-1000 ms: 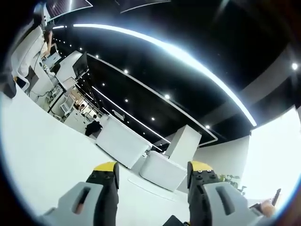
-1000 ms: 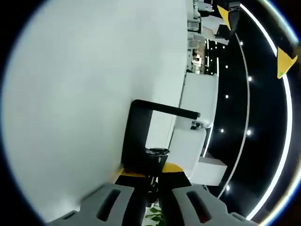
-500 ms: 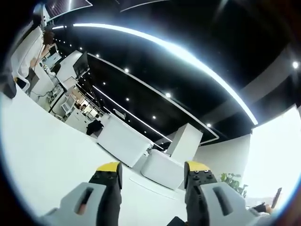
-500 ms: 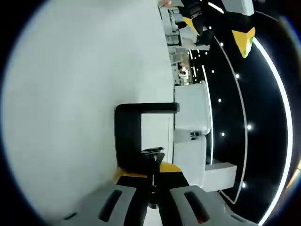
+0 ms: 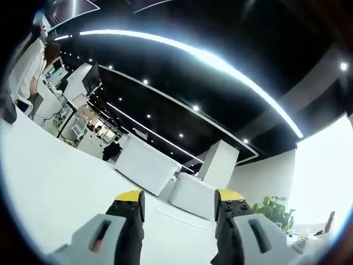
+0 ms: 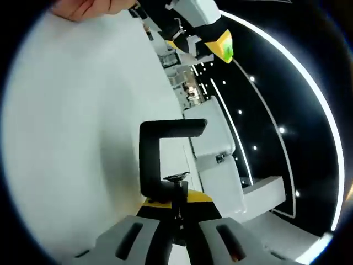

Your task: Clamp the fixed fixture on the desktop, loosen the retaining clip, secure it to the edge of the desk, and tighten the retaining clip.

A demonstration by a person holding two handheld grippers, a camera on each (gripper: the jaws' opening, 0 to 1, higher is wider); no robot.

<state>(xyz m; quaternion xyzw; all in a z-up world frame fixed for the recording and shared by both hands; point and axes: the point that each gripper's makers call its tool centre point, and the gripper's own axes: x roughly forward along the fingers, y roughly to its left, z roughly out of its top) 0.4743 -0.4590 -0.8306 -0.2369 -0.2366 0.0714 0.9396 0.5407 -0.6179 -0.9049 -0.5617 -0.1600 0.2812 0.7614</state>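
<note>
Your right gripper [image 6: 177, 221] pinches the black clamp [image 6: 157, 160] by its screw, frame over the white desk [image 6: 71, 138], prob ready for the edge. Left gripper [image 5: 177, 212] spread, holding nothing, free to assist.

This is a large open-plan office or showroom-like hall. The ceiling [image 5: 220, 33] is black, crossed by long curved light strips [image 5: 209, 58] and rows of small spotlights [image 5: 165, 130]. White blocky counters [image 5: 144, 165] and a white pillar [image 5: 218, 165] stand on a pale floor, and a green potted plant [image 5: 273, 210] grows by a white wall [image 5: 325, 176]. Far off, desks carry monitors [image 5: 91, 77] and office chairs, and a person [image 5: 38, 61] in white stands there. The right gripper view shows the same dark ceiling, light strip [image 6: 309, 94] and white counters [image 6: 220, 160] past a broad white desk [image 6: 71, 143].
</note>
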